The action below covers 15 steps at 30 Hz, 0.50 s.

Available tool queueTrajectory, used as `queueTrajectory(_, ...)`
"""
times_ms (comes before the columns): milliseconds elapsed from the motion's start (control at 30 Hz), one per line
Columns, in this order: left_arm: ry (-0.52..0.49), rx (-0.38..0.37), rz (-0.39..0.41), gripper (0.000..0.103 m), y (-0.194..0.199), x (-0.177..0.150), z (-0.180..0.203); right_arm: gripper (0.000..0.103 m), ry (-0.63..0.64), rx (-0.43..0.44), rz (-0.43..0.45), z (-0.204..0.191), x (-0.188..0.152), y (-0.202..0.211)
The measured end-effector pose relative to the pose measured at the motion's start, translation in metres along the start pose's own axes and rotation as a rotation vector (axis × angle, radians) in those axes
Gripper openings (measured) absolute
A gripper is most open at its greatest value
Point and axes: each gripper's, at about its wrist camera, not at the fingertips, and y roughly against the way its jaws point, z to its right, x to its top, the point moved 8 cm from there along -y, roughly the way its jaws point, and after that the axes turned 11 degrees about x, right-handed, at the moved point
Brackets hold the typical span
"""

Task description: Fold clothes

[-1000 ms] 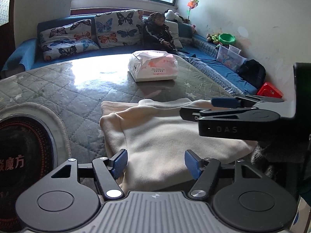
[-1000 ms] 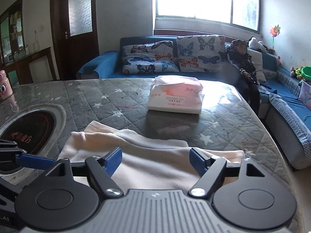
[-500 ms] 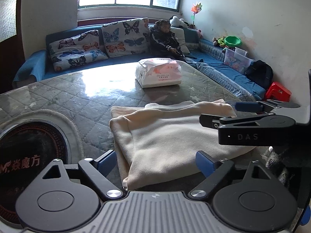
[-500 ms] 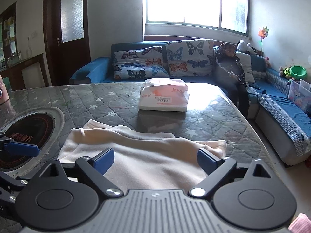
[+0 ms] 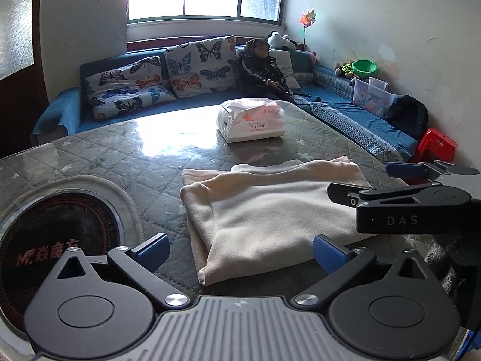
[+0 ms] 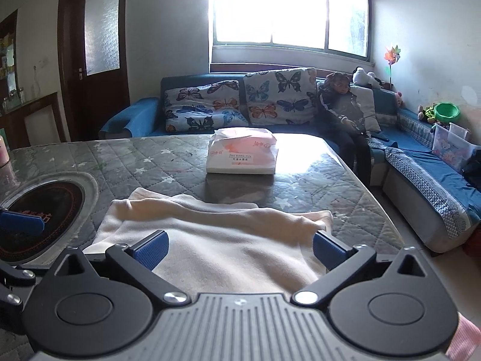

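Observation:
A cream garment (image 5: 270,213) lies folded into a thick rectangle on the grey quilted table (image 5: 126,156); the right wrist view shows the same garment (image 6: 216,234) from its near edge. My left gripper (image 5: 240,252) hovers above the garment's near left corner, jaws opening wide, nothing between them. My right gripper (image 6: 239,248) hangs over the garment's near edge, its jaws likewise opening and empty. The right gripper also shows from the side (image 5: 402,186) at the right of the left wrist view.
A white and pink tissue pack (image 5: 252,121) lies on the table beyond the garment. A round dark hotplate (image 5: 57,234) is set into the table at the left. A blue sofa (image 6: 421,162) with butterfly cushions wraps the far side; a person (image 6: 339,105) sits on it.
Both grippers have spread their jaws wider and pulled back from the garment, which now lies free on the table and looks further away in both views.

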Motion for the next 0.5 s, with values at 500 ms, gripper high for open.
queueTrajectory(500, -0.013, 0.029, 0.005, 0.103, 0.017, -0.012, -0.003, 0.103, 0.010, -0.014, 0.008, -0.013, -0.016, 0.023)
